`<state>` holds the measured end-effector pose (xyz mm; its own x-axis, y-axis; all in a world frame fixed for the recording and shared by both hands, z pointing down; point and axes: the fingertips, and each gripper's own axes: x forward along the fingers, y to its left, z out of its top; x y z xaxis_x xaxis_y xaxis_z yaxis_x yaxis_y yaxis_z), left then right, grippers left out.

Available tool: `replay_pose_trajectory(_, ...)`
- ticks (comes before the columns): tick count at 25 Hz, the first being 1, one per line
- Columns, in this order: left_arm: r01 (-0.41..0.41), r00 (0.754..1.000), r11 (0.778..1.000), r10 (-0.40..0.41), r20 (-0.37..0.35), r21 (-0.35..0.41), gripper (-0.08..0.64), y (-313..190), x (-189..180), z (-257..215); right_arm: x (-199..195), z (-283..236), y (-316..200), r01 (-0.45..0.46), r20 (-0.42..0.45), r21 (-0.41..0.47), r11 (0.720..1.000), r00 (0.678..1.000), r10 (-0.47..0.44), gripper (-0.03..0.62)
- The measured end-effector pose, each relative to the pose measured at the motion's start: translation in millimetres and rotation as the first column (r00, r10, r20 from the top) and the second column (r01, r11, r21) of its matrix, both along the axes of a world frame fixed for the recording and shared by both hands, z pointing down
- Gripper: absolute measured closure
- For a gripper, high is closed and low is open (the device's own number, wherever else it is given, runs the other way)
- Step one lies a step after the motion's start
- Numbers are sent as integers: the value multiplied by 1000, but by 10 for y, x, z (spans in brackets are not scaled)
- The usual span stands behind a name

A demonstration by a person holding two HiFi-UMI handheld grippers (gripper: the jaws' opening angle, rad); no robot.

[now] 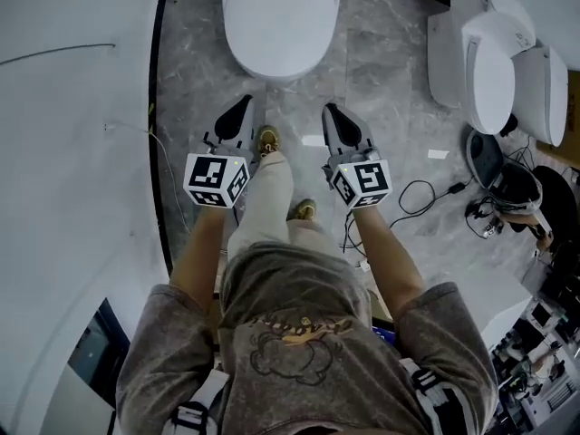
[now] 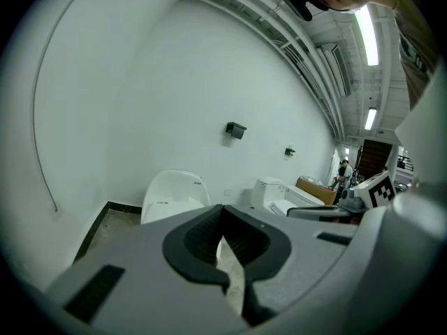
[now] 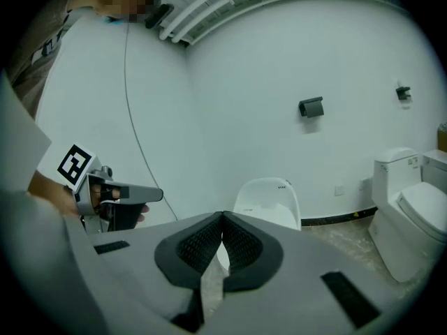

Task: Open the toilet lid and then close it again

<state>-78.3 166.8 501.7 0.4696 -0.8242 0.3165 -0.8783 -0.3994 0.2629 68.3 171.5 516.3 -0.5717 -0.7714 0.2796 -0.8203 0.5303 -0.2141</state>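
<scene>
The white toilet [image 1: 281, 21] stands at the top middle of the head view, and from above its lid looks to lie down flat. My left gripper [image 1: 243, 105] and right gripper [image 1: 328, 109] are held side by side, a short way in front of the bowl's front rim and above the grey marbled floor. Both are shut with nothing between the jaws. In the left gripper view the shut left gripper [image 2: 222, 215] points at the toilet [image 2: 174, 194]. The right gripper [image 3: 222, 218] likewise faces the toilet [image 3: 269, 201].
A second toilet [image 1: 494, 71] and another white unit [image 1: 548, 89] stand at the right, with black cables [image 1: 417, 193] on the floor beside them. A white wall [image 1: 72, 152] runs along the left. The person's shoe [image 1: 267, 139] is between the grippers.
</scene>
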Motion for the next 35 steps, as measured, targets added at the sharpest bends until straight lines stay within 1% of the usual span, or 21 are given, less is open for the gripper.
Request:
replay_pose_trajectory(3, -3, 1000, 1000, 3, 8, -22, 552, -228, -43, 452, -102, 488, -209, 12, -10, -38, 999, 1000, -12, 572)
replay_pose_trajectory(8, -18, 999, 995, 21, 28, -97, 552, -413, -71, 1381, -235, 1367, -369, 42, -29, -125, 991, 999, -46, 572)
replay_pose_trajectory(13, -18, 1000, 988, 20, 17, -155, 552, -610, -42, 2243, -279, 2190, -557, 23, -40, -190, 981, 999, -31, 572)
replay_pose_trajectory(16, -7, 1000, 984, 9, 13, -177, 552, -731, -15, 2678, -379, 2607, -660, 18, -46, -210, 978, 999, -28, 572)
replay_pose_trajectory(20, -6, 1000, 978, 9, 13, -208, 552, -832, 31, 3141, -514, 3008, -787, 32, -50, -225, 974, 998, -45, 572)
replay_pose_trajectory(23, -6, 1000, 971, 12, 22, -240, 552, -861, 28, 3435, -563, 3270, -811, 49, -59, -250, 967, 996, -66, 572)
replay_pose_trajectory(27, -13, 999, 963, 22, 32, -270, 552, -890, 58, 3683, -495, 3526, -824, 27, -69, -291, 956, 996, -49, 572)
replay_pose_trajectory(31, -20, 999, 964, 31, 35, -266, 552, -923, 103, 3742, -476, 3579, -939, 29, -64, -290, 956, 997, -49, 572)
replay_pose_trajectory(35, -21, 1000, 964, 26, 16, -267, 552, -943, 90, 3764, -491, 3560, -1022, 30, -52, -279, 960, 998, -47, 572)
